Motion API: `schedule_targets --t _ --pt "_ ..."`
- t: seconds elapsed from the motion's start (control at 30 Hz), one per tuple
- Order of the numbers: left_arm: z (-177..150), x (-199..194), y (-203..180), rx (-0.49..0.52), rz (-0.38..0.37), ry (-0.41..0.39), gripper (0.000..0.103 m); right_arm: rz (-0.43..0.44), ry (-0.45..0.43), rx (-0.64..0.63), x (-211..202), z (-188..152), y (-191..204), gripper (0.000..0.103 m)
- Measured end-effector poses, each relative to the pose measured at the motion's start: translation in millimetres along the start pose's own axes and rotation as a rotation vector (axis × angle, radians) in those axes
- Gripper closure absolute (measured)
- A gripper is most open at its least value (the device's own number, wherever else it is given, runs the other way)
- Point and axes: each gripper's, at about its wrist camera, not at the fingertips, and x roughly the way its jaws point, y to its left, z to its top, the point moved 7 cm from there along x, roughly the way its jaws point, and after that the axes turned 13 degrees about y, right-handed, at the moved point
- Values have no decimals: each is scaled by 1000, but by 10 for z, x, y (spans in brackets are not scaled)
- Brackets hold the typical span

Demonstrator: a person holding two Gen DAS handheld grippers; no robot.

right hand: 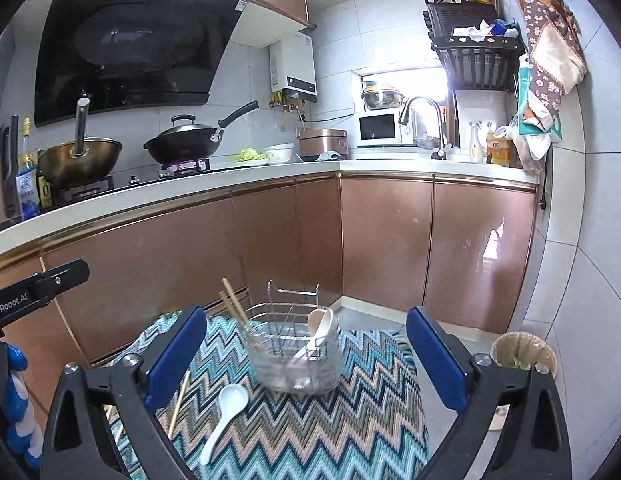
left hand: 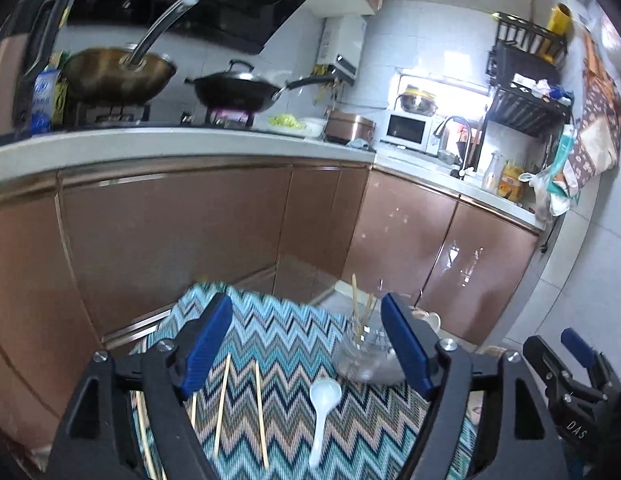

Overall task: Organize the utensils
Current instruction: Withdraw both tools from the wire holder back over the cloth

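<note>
Right wrist view: right gripper (right hand: 306, 360) wide, empty; white spoon (right hand: 224, 416) lower left on zigzag cloth (right hand: 350, 420). Left gripper (left hand: 306, 344) wide, empty.

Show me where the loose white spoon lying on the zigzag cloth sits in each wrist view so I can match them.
Left wrist view: the white spoon lies low and centre between the open jaws, bowl up, right of the loose chopsticks.
Right wrist view: the same spoon lies lower left, just inside the left jaw.
Shared landmark: the clear utensil holder just beyond the spoon's bowl.
</note>
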Motion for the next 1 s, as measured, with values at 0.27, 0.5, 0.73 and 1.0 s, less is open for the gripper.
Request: schedule_targets --t 0.27,0.5,0.73,1.0 --pt "-112 -477 225 -19 -21 9 27 55 57 -13 -286 -124 263 0" --pt "-208 -924 418 0 56 -55 27 201 64 6 -577 -139 523 0" --pt "-301 -1317 696 -15 123 -125 27 231 -14 -42 -971 -53 785 0" --pt "-429 -1587 1089 -73 193 -181 27 265 -96 -45 -1255 -35 855 0"
